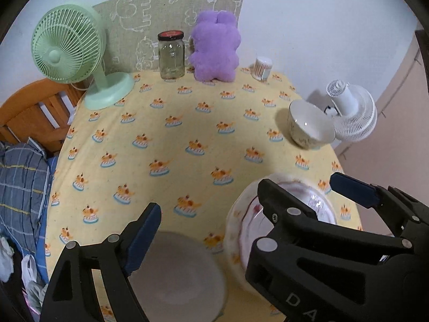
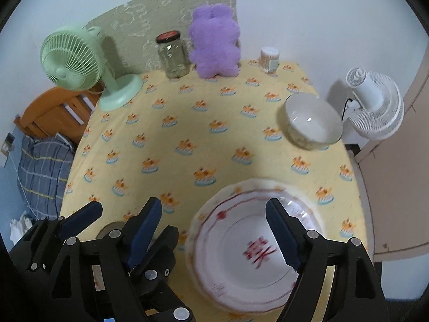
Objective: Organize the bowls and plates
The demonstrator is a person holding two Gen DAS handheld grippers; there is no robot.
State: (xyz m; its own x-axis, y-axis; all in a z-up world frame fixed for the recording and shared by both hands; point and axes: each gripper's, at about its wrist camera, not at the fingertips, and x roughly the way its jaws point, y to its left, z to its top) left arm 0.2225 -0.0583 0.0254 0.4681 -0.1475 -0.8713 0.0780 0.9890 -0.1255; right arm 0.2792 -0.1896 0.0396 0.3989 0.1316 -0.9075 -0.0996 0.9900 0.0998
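Observation:
A white plate with red markings (image 2: 241, 249) lies at the near right of the yellow-clothed table (image 2: 187, 123). My right gripper (image 2: 214, 209) hangs open above the plate's left half, and nothing is between its fingers. A plain grey plate (image 1: 177, 273) lies left of it, blurred. My left gripper (image 1: 211, 206) is open over the grey plate and holds nothing. The right gripper (image 1: 300, 187) crowds in from the right and overlaps the red-marked plate (image 1: 238, 228). One finger (image 2: 88, 213) of the left gripper shows at lower left. A white bowl (image 2: 312, 123) (image 1: 308, 126) stands upright near the right edge.
Along the back stand a green fan (image 1: 69, 51), a glass jar with a dark lid (image 1: 171, 56), a purple plush toy (image 1: 214, 48) and a cotton-swab tub (image 1: 262, 68). A white fan (image 1: 354, 112) sits past the right edge. A wooden bed frame (image 1: 34, 118) and plaid bedding lie left.

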